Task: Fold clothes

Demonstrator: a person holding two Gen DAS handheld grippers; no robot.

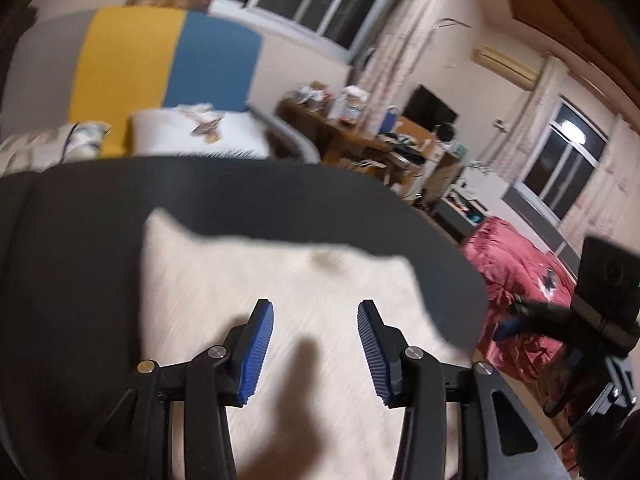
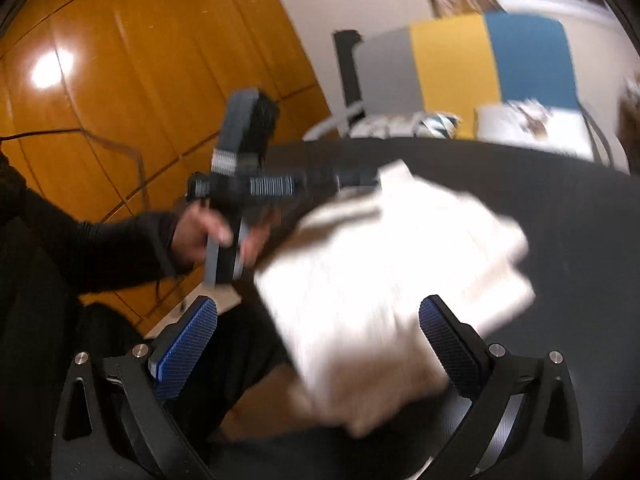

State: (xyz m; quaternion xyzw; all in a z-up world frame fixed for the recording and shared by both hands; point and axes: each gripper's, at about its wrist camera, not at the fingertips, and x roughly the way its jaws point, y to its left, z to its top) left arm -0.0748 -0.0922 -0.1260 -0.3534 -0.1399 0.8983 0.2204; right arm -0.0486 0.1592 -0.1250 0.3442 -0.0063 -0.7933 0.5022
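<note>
left wrist view: the left tongs (image 1: 316, 344) stand apart with nothing between their blue pads (image 1: 256, 352), hovering over a cream garment (image 1: 280, 288) that lies spread on the dark round tabletop (image 1: 80, 240). the cloth sits flat near the front edge, probably so its borders can be reached from this side. a shadow falls across the cloth below the tongs. at the right edge the right tongs (image 1: 508, 326) show as a dark blur, off the cloth, over a red blanket (image 1: 516, 280). behind the tabletop there is a bed with a grey, yellow and blue headboard (image 1: 160, 64) and a white pillow (image 1: 192, 132).

right wrist view: the right tongs (image 2: 320, 344) are spread wide and empty, angled down over the near side of the same garment (image 2: 392, 272), which looks already doubled into a thicker, squarish bundle on the tabletop (image 2: 580, 240). motion blur hides its edges. the person's left hand (image 2: 204, 236), in a dark sleeve (image 2: 100, 248), holds the other tool, whose tip reaches the far corner of the cloth; whether it touches i cannot tell. since neither pair grips anything, the fold seems to be between grasps.
</note>
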